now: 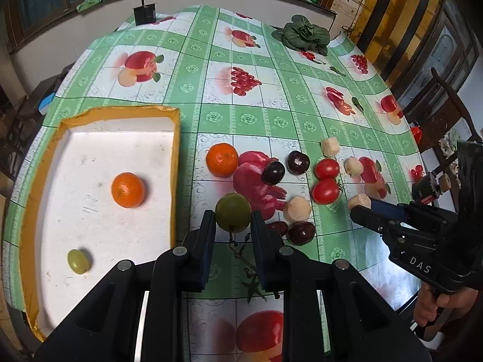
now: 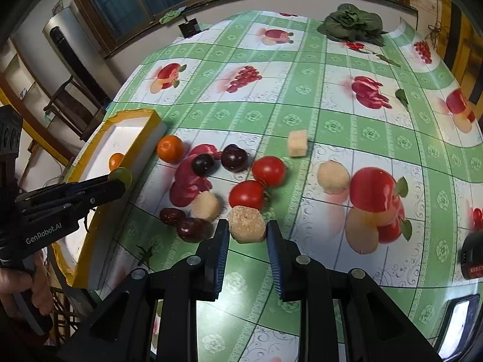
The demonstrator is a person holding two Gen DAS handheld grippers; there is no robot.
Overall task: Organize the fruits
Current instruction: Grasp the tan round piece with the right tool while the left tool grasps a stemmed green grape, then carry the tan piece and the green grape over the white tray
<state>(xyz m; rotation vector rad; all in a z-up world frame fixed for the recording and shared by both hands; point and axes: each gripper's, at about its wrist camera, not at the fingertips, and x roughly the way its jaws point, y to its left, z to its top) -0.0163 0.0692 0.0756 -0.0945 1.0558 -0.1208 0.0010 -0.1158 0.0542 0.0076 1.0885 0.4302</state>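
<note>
Fruit is lying scattered on the desk (image 1: 247, 117) to the right of the foam tray (image 1: 173, 163); the left gripper (image 1: 232, 226) is pinching a greenish tomato (image 1: 233, 212) between its jaws, its stem trailing down towards the camera; the right gripper (image 2: 247, 235) is gripping a pale peeled piece (image 2: 247, 224) in the same way.

The tray is lying to the left of the left jaws, its near-right wall just beside them, with an orange (image 1: 128, 189) and a green grape (image 1: 78, 261) already resting inside; so the left hand is probably the nearer one to unload, needing only a short carry leftwards over that wall. The right hand is sitting well to the right, with tomatoes (image 2: 256, 182) and dark plums (image 2: 219, 160) lying between it and the tray; its carry looks longer.
</note>
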